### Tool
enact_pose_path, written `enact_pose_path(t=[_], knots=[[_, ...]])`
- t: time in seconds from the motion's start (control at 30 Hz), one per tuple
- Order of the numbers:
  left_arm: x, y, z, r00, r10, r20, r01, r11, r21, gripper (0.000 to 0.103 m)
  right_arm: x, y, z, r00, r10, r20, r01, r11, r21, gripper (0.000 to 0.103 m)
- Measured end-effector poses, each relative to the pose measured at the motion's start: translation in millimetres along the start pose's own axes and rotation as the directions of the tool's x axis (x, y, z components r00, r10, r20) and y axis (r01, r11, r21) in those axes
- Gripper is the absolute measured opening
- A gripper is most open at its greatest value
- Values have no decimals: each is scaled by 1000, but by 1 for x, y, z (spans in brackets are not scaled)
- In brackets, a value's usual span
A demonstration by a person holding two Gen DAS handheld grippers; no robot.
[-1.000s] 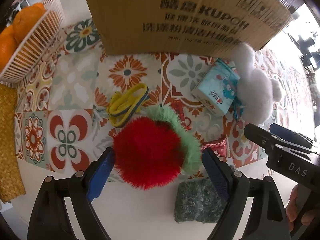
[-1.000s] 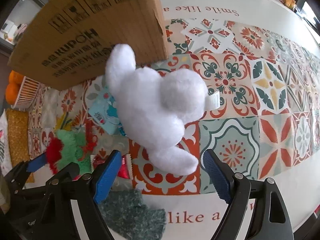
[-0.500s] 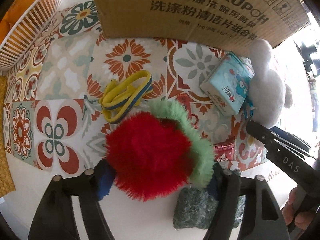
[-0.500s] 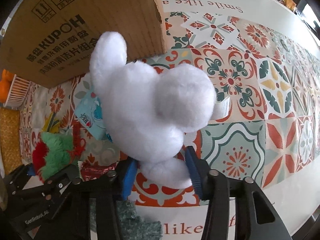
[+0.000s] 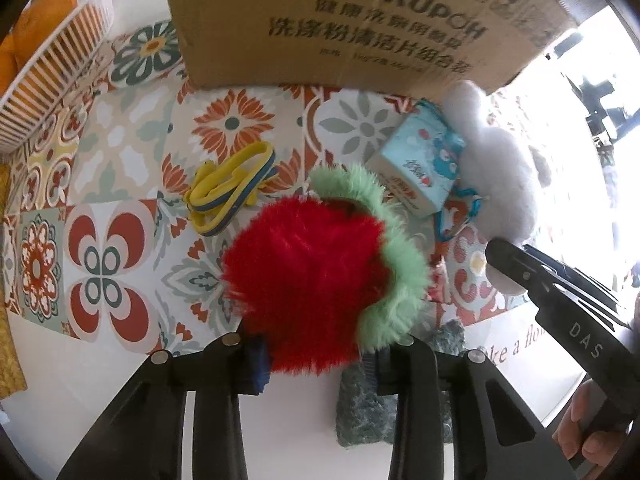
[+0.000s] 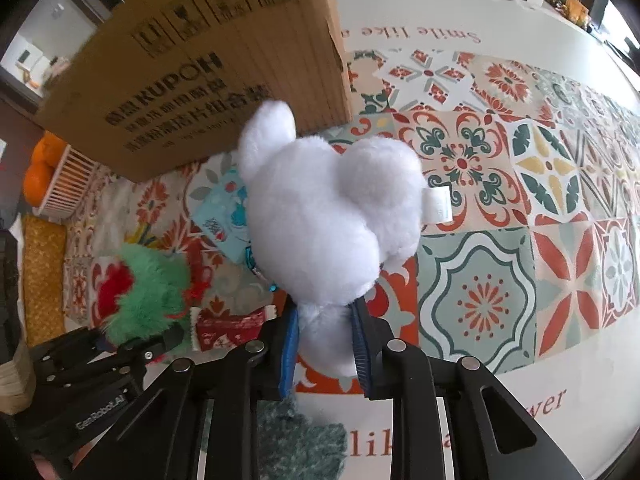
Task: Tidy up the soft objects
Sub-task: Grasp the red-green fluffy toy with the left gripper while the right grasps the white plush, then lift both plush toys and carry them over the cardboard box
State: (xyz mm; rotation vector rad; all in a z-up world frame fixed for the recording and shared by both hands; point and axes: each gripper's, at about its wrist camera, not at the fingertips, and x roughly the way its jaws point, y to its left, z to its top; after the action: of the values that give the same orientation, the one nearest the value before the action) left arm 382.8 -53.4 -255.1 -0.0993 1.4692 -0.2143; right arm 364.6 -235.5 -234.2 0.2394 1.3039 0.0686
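Open tablecloth (image 6: 500, 240) right of cardboard box (image 6: 224, 64)

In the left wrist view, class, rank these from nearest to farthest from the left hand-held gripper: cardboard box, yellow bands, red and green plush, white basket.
1. Red and green plush: between the fingers of the closing left hand-held gripper.
2. Yellow bands: beyond it, up and left.
3. Cardboard box at the top and white basket far left: too close to call.

There are two plush toys, one red-and-green (image 5: 316, 280) and one white (image 6: 328, 220), plus one cardboard box (image 5: 360, 20) and one tissue pack (image 5: 420, 172). One white basket (image 5: 56, 76) holds oranges (image 5: 36, 28), and I can make out at least two. One yellow band bundle (image 5: 232, 184) and one dark green cloth (image 5: 360, 408) lie nearby.
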Motion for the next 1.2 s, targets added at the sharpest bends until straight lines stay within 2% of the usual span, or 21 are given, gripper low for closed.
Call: enact_pose_path(t=[0.2, 0.47, 0.6, 0.73, 0.93, 1.07, 1.13, 1.2], knots=[[-20, -16, -12, 998, 9, 67, -12, 999, 47, 29, -25, -4, -8, 998, 40, 51, -41, 999, 18, 24], [-53, -26, -16, 988, -24, 151, 12, 997, 79, 21, -55, -7, -5, 990, 79, 114, -83, 996, 29, 24], [-68, -33, -13, 982, -34, 188, 16, 995, 94, 11, -65, -3, -8, 986, 81, 145, -87, 996, 35, 23], [-82, -38, -16, 975, -43, 219, 18, 993, 116, 6, -71, -2, -9, 982, 86, 167, -94, 995, 41, 23], [-73, -35, -12, 980, -53, 190, 32, 993, 113, 4, -62, 0, -11, 987, 72, 144, -79, 996, 43, 23], [-65, -29, -12, 984, -61, 168, 44, 994, 104, 8, -55, 1, -15, 990, 70, 126, -76, 996, 45, 23], [-65, -26, -11, 986, -64, 152, 50, 994, 95, 16, -52, 2, -15, 991, 70, 117, -76, 996, 49, 23], [-63, -23, -9, 989, -59, 135, 47, 995, 88, 35, -49, 3, -15, 991, 74, 110, -80, 996, 50, 23]])
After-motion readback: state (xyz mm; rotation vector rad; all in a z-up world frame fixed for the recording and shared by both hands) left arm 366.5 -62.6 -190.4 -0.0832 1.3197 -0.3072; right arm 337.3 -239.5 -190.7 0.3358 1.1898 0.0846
